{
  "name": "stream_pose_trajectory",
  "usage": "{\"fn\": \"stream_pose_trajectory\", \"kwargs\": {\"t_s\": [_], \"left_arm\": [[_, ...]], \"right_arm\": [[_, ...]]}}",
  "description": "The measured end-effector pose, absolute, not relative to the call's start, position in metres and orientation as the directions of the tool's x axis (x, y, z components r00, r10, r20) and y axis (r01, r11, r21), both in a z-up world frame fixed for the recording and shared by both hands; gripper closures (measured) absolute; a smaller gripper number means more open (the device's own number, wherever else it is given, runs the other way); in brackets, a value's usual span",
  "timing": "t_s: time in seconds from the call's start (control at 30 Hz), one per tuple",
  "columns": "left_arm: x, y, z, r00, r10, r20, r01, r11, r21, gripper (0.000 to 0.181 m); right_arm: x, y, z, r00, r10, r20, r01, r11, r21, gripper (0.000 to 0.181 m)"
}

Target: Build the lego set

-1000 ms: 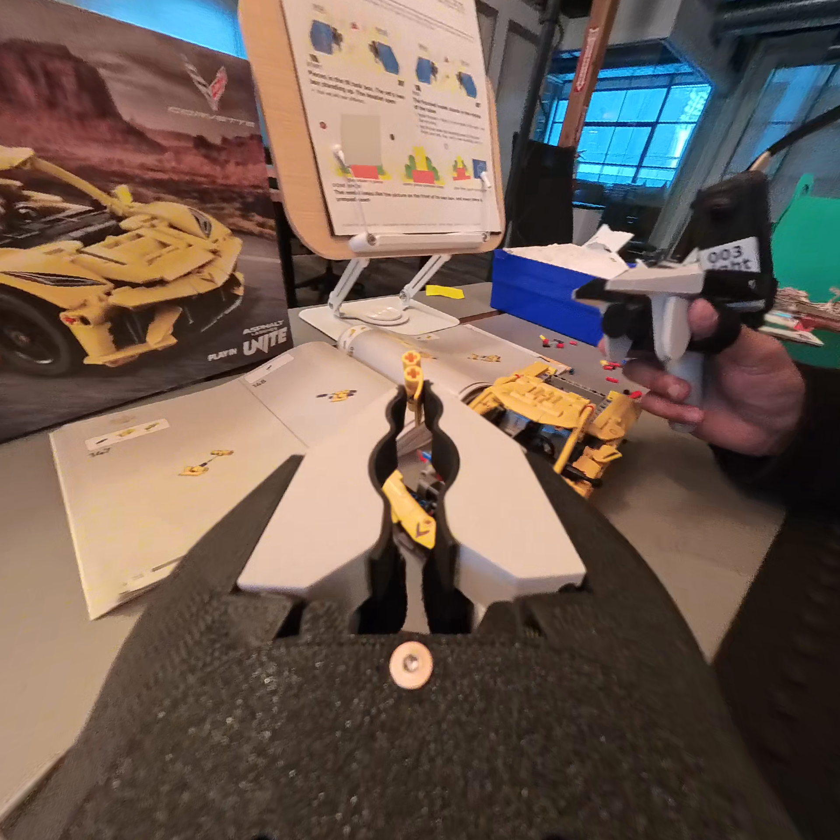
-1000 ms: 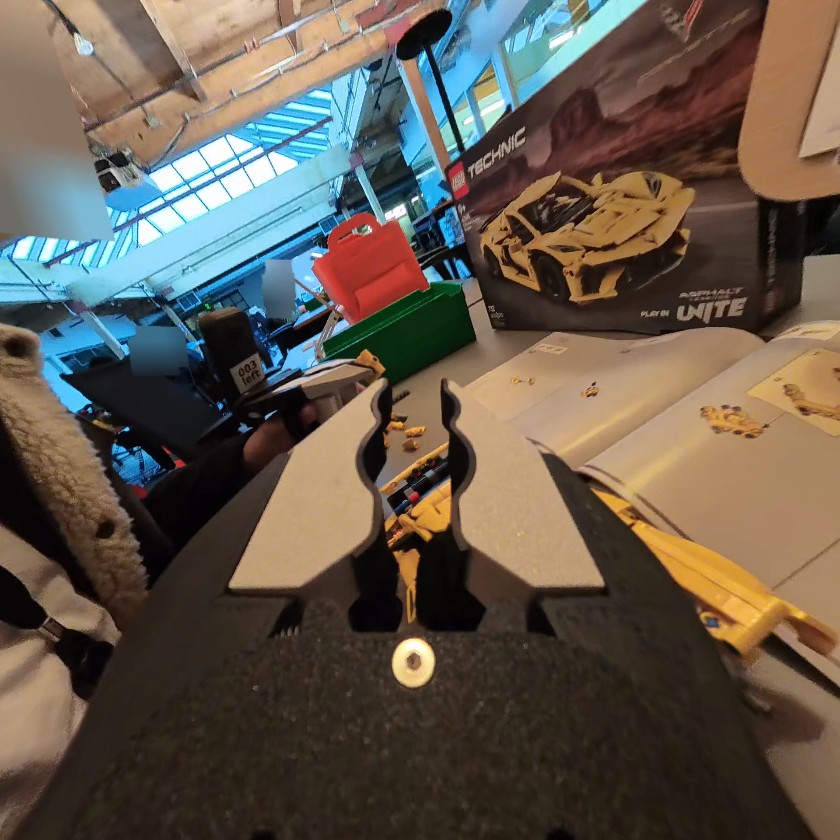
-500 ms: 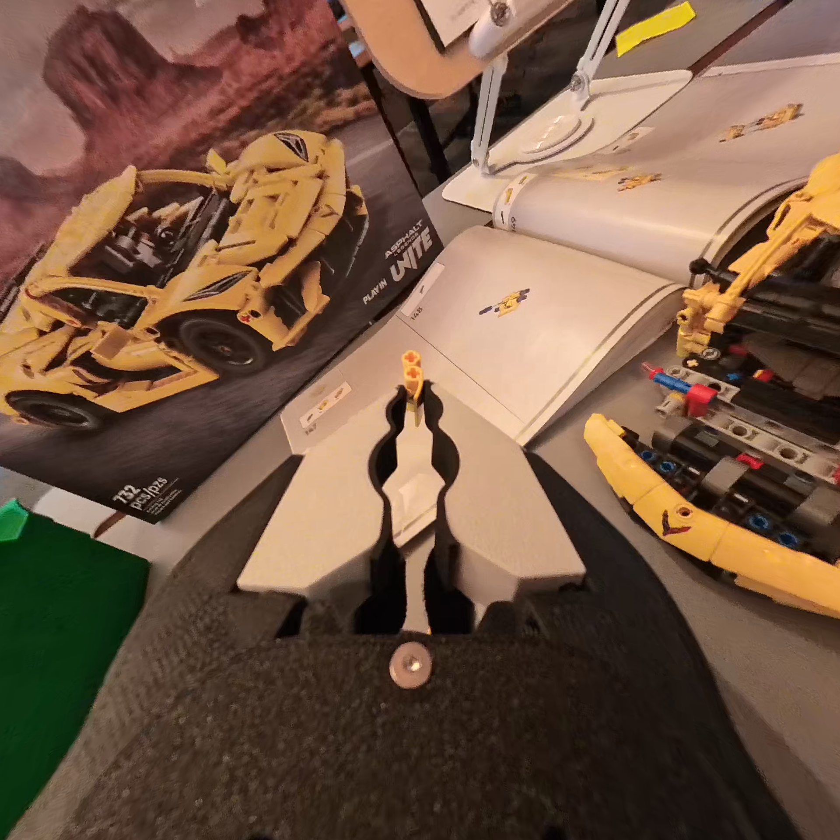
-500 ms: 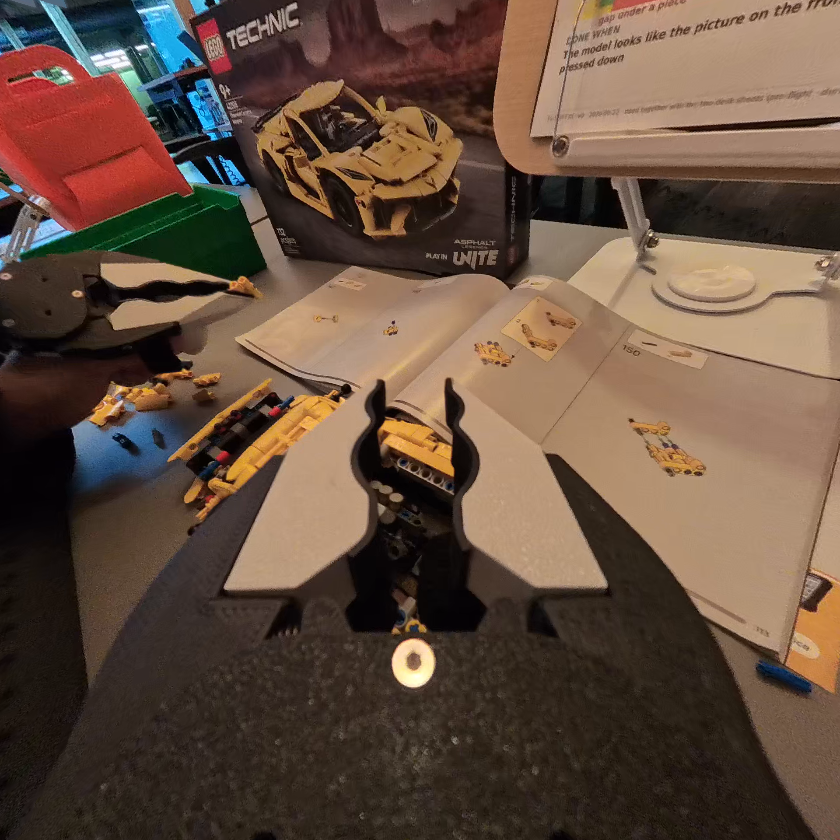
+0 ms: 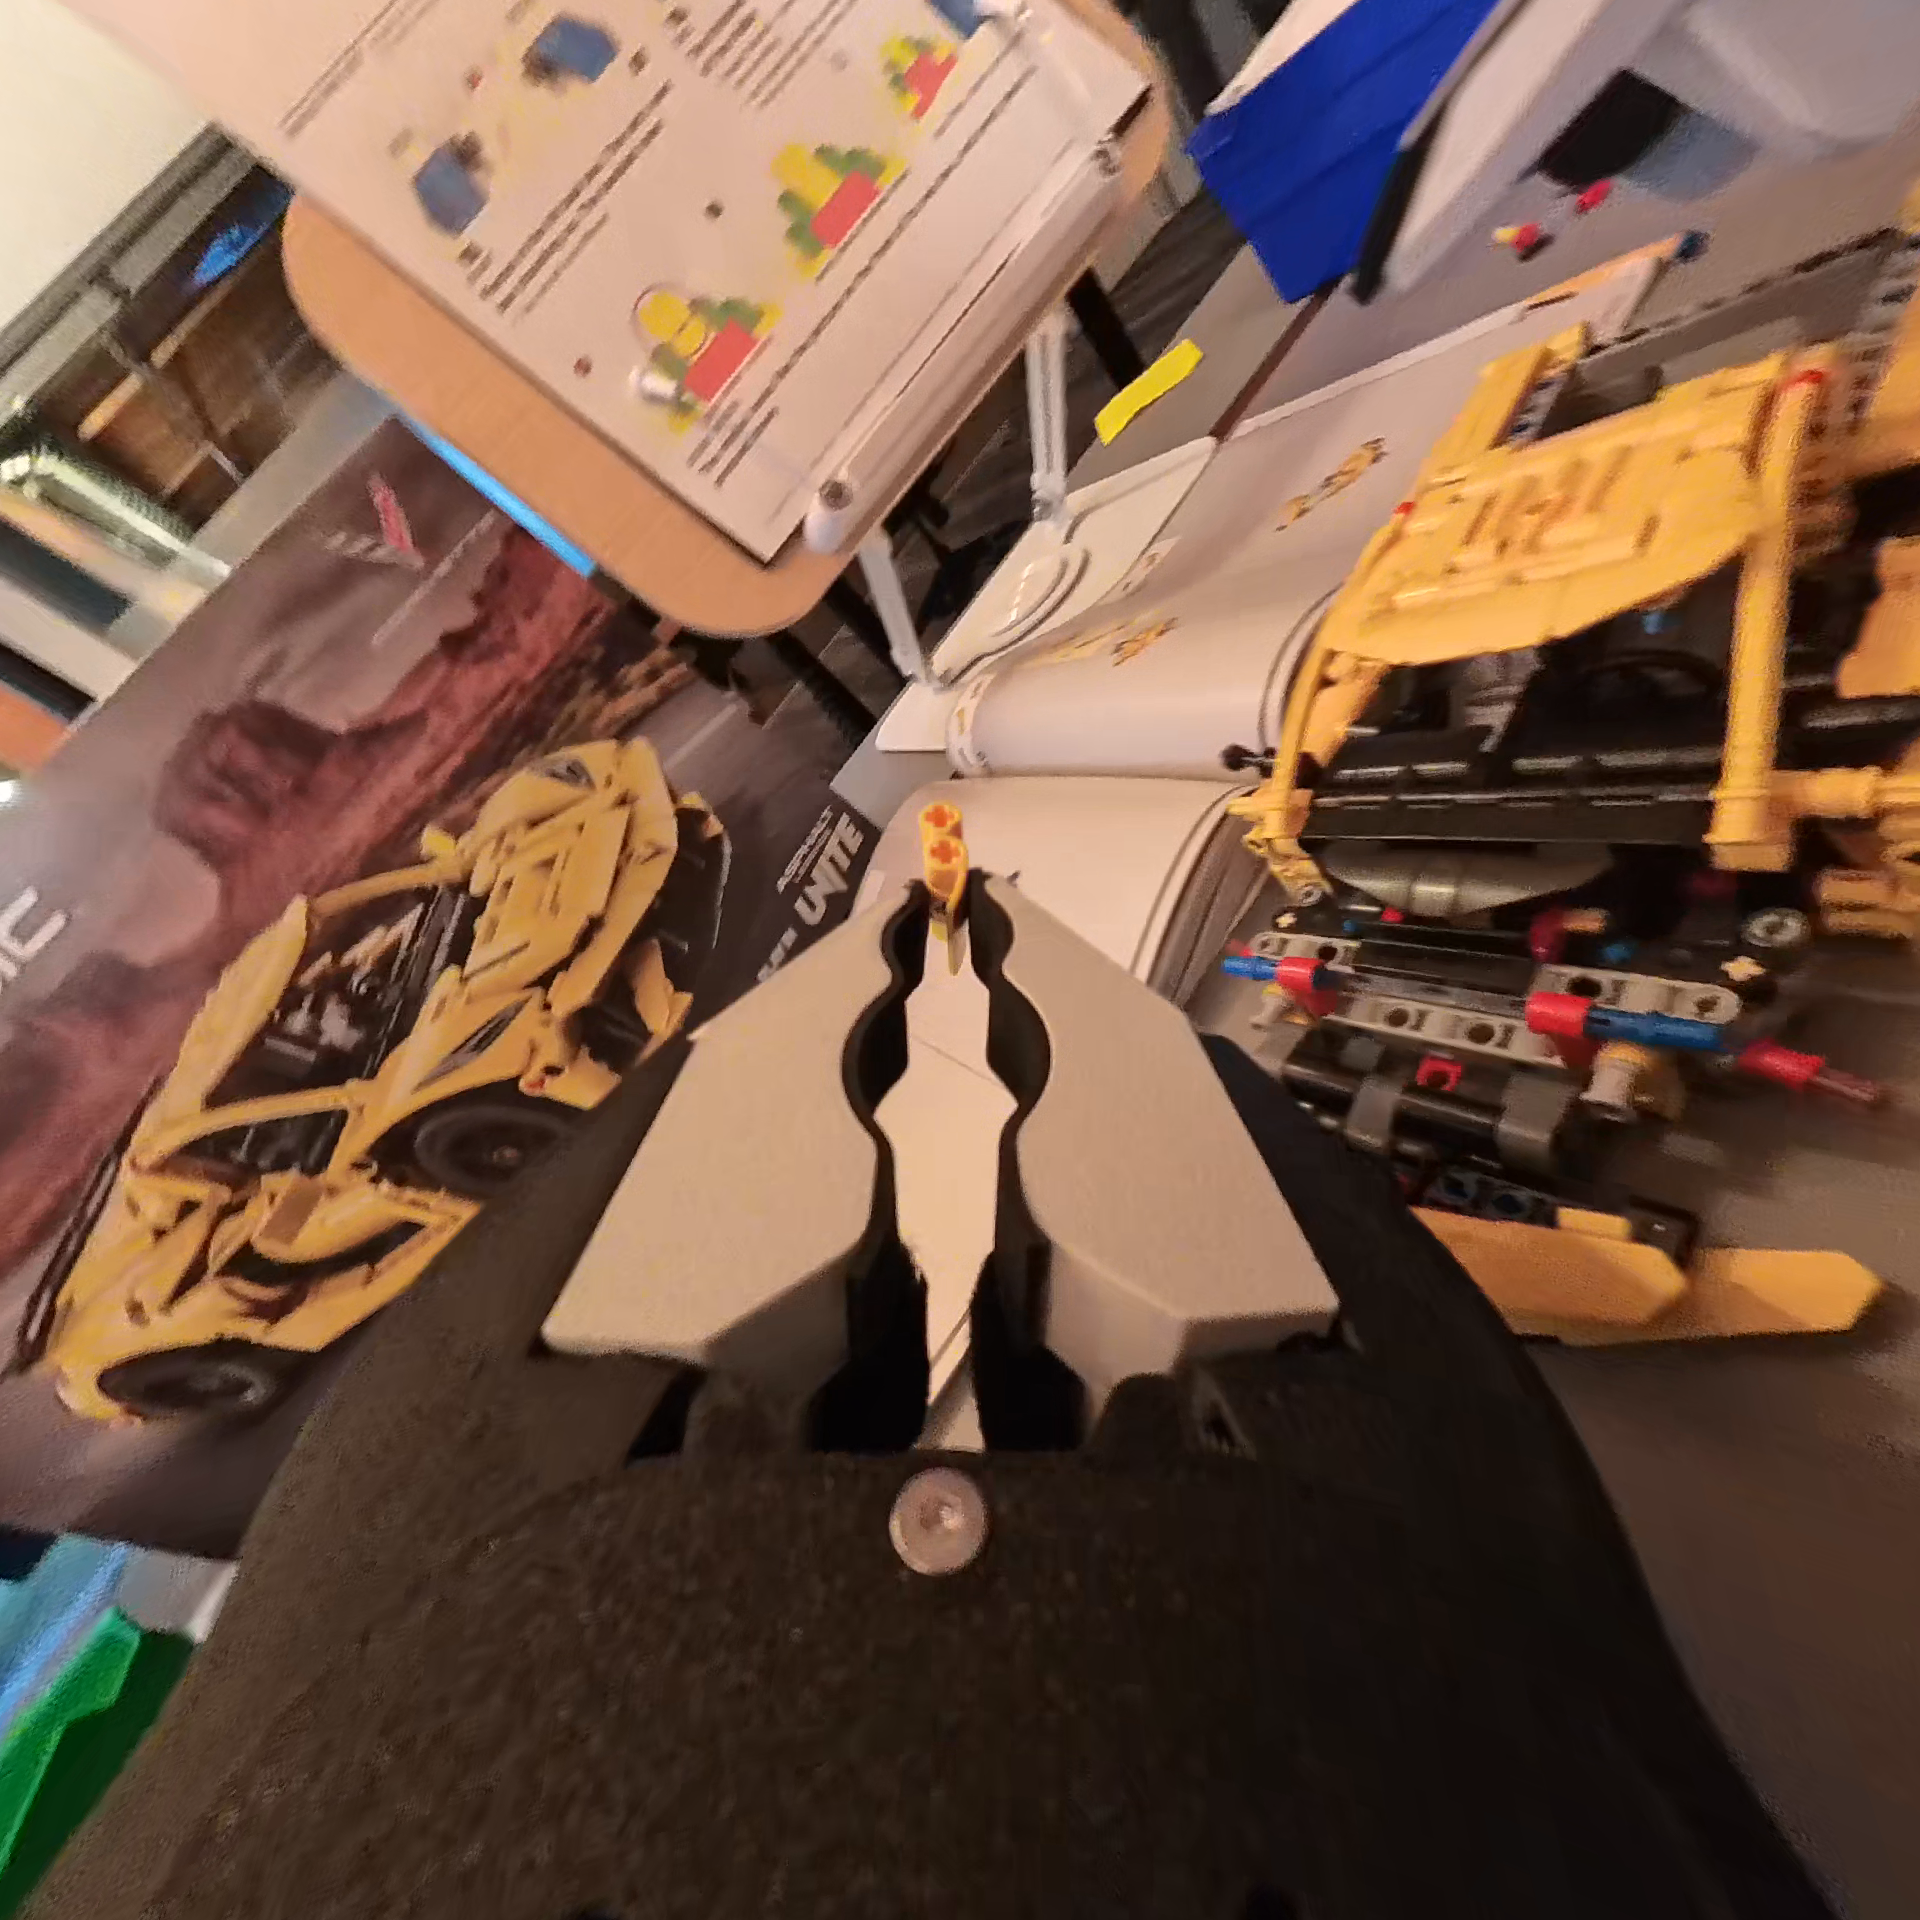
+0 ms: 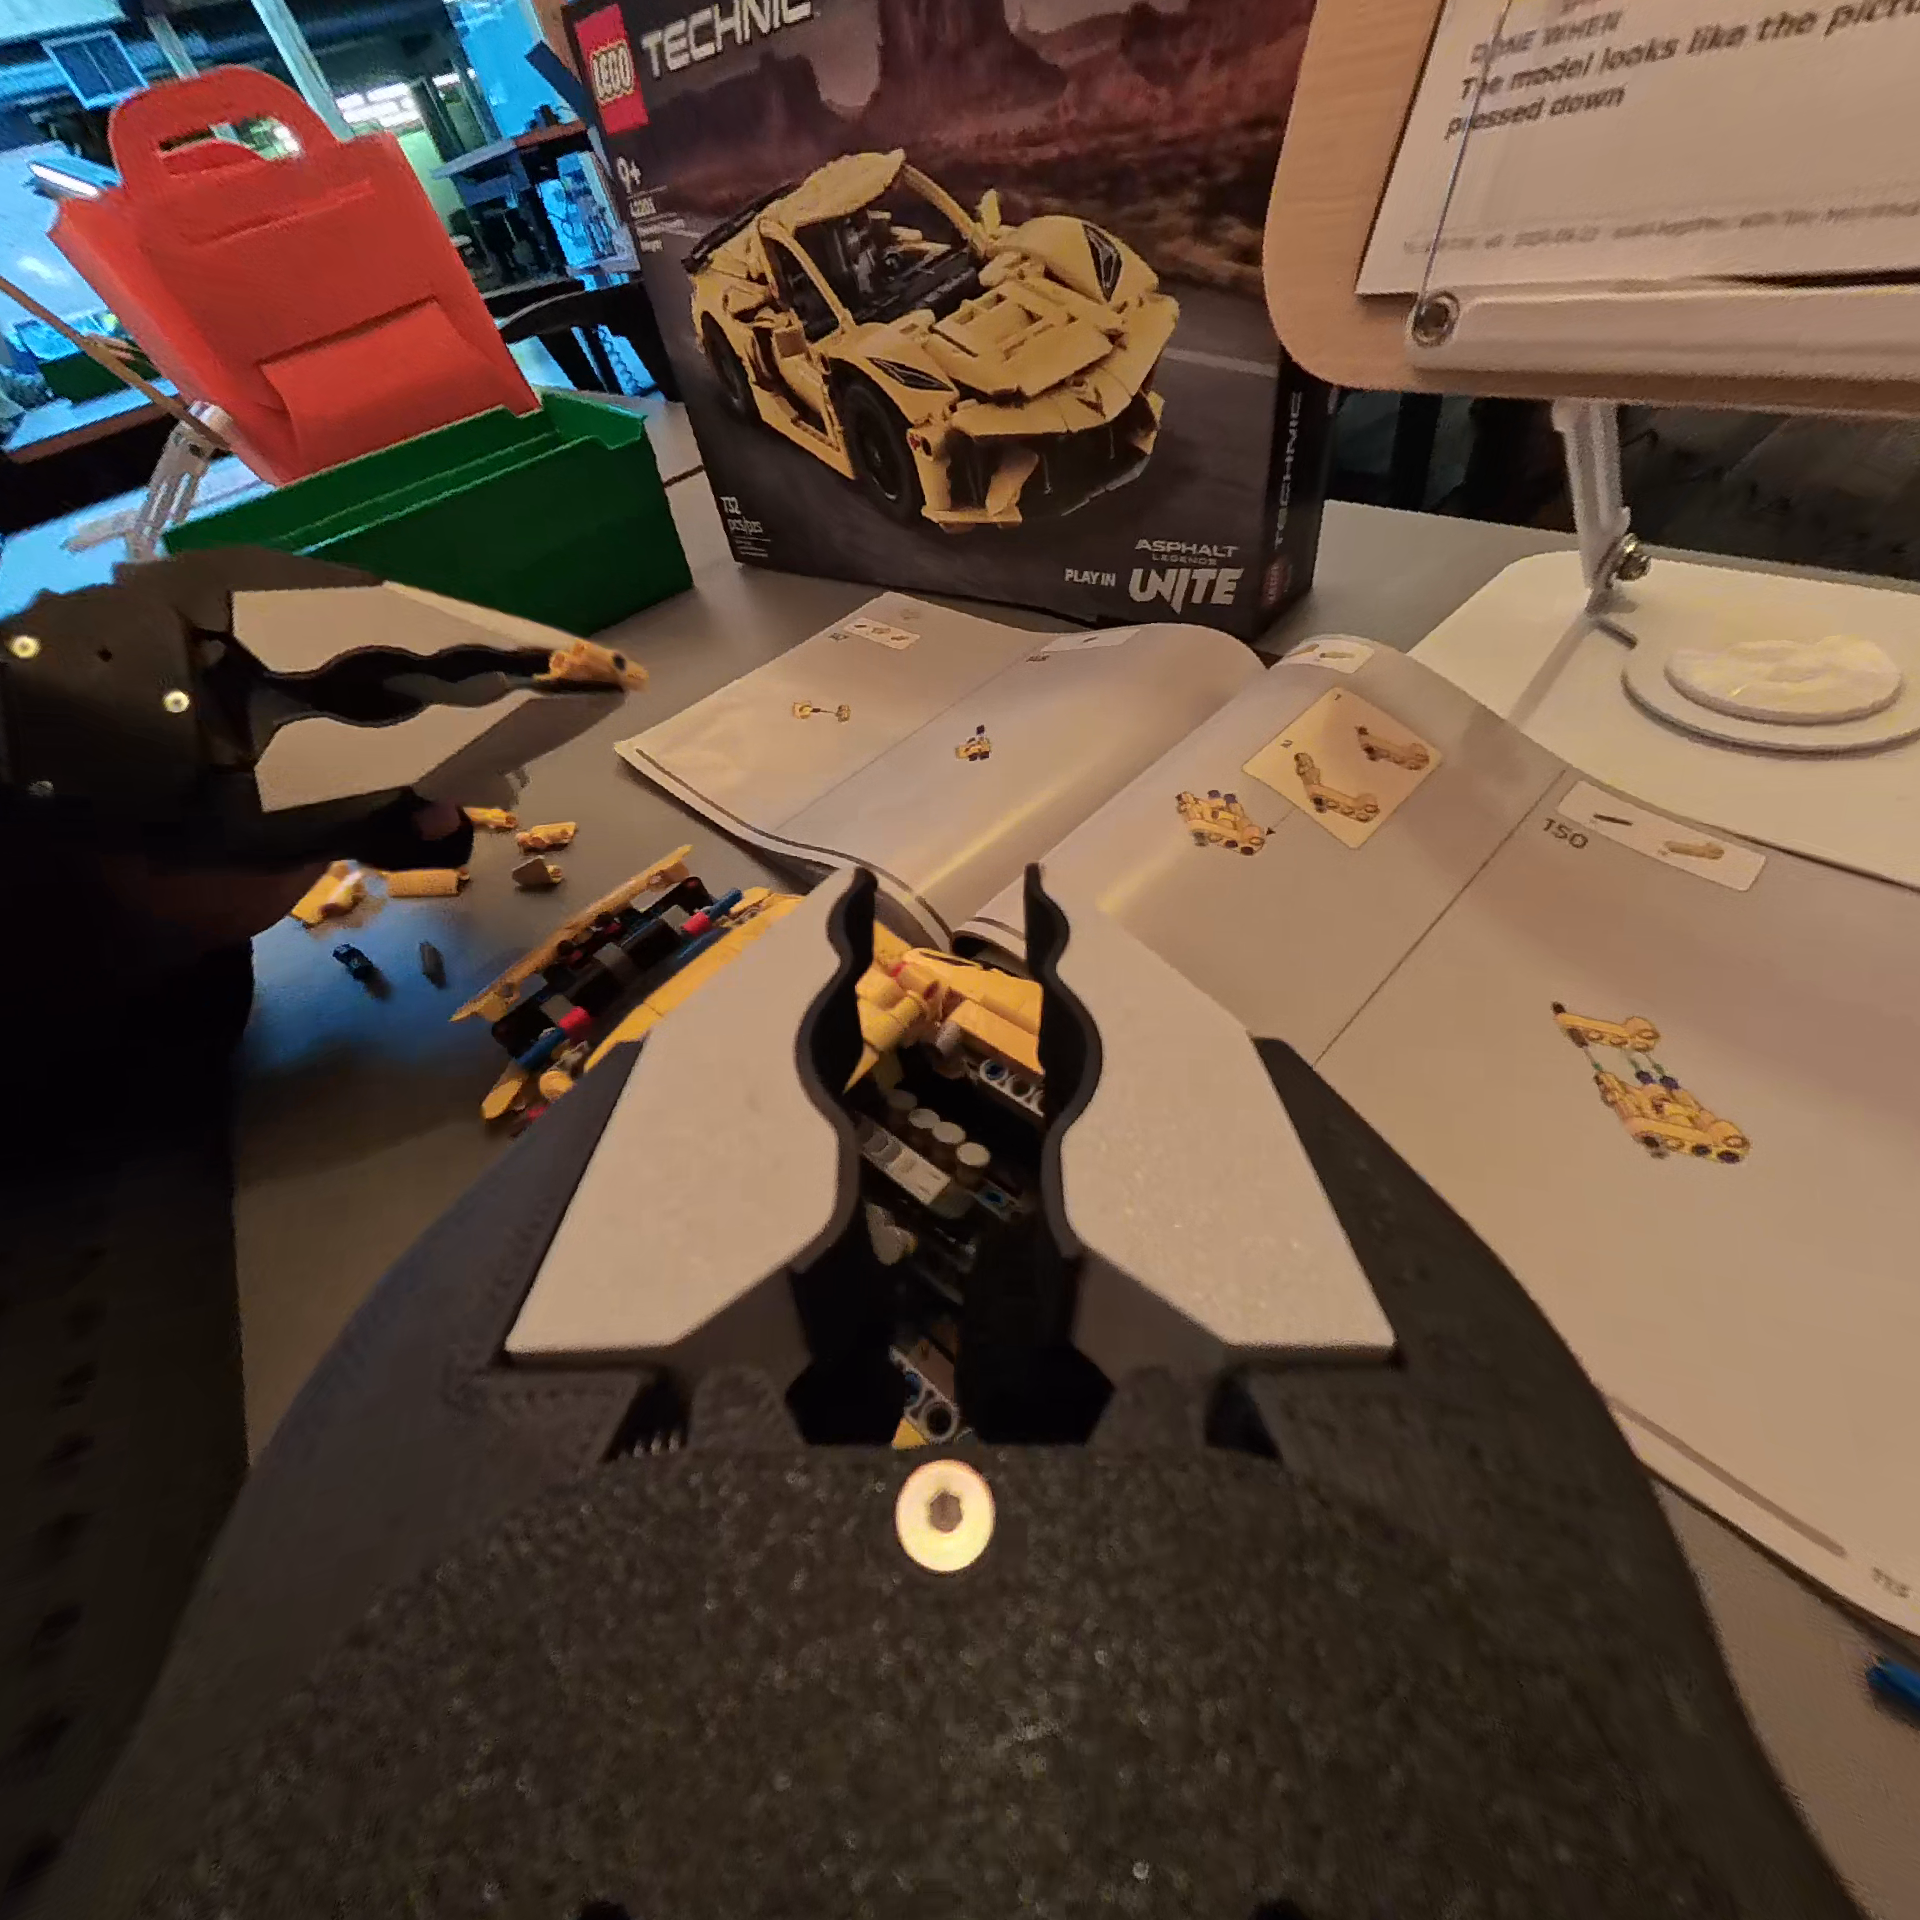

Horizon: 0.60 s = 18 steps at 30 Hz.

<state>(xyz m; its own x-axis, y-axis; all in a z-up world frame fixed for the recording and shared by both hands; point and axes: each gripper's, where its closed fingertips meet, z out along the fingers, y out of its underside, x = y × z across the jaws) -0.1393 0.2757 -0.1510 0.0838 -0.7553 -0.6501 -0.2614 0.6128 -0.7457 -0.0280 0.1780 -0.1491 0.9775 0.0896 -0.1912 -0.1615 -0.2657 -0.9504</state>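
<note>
On the left, the left tool (image 5: 948, 902) pinches a small yellow plastic connector piece (image 5: 943, 854) at its tips, held in the air over the grey worktop (image 6: 343, 1091). Right of it, the half-built yellow and black brick car (image 5: 1538, 831) rests on the worktop against the open white instruction booklet (image 6: 1351, 935). The right tool (image 6: 943, 894) hangs over the car, its jaws apart and empty. Only the right wrist view shows loose yellow pieces (image 6: 426, 881) and a green plastic bin (image 6: 468, 520); only the left shows the car's red and blue pins (image 5: 1558, 1013).
</note>
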Motion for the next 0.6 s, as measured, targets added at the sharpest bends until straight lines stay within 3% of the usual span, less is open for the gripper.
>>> {"fn": "stream_pose_trajectory", "kwargs": {"t_s": [0.13,0.23,0.37,0.5,0.6], "left_arm": [[-0.136,0.250,-0.150,0.011,-0.723,-0.691,-0.202,0.675,-0.709,0.174],[-0.136,0.230,-0.144,-0.032,-0.731,-0.682,-0.133,0.679,-0.722,0.174],[-0.138,0.207,-0.129,-0.046,-0.712,-0.701,-0.038,0.702,-0.711,0.174],[-0.141,0.196,-0.129,-0.055,-0.650,-0.758,-0.016,0.760,-0.650,0.174],[-0.144,0.187,-0.129,-0.074,-0.620,-0.781,0.006,0.783,-0.622,0.174]], "right_arm": [[-0.039,0.179,-0.135,0.987,0.120,-0.108,-0.072,-0.271,-0.960,0.152],[-0.075,0.182,-0.128,0.950,0.274,-0.151,-0.058,-0.322,-0.945,0.148],[-0.130,0.181,-0.119,0.798,0.469,-0.377,-0.191,-0.397,-0.898,0.133],[-0.147,0.183,-0.117,0.639,0.461,-0.616,-0.375,-0.513,-0.772,0.119],[-0.156,0.183,-0.115,0.563,0.462,-0.686,-0.422,-0.553,-0.719,0.123]]}}
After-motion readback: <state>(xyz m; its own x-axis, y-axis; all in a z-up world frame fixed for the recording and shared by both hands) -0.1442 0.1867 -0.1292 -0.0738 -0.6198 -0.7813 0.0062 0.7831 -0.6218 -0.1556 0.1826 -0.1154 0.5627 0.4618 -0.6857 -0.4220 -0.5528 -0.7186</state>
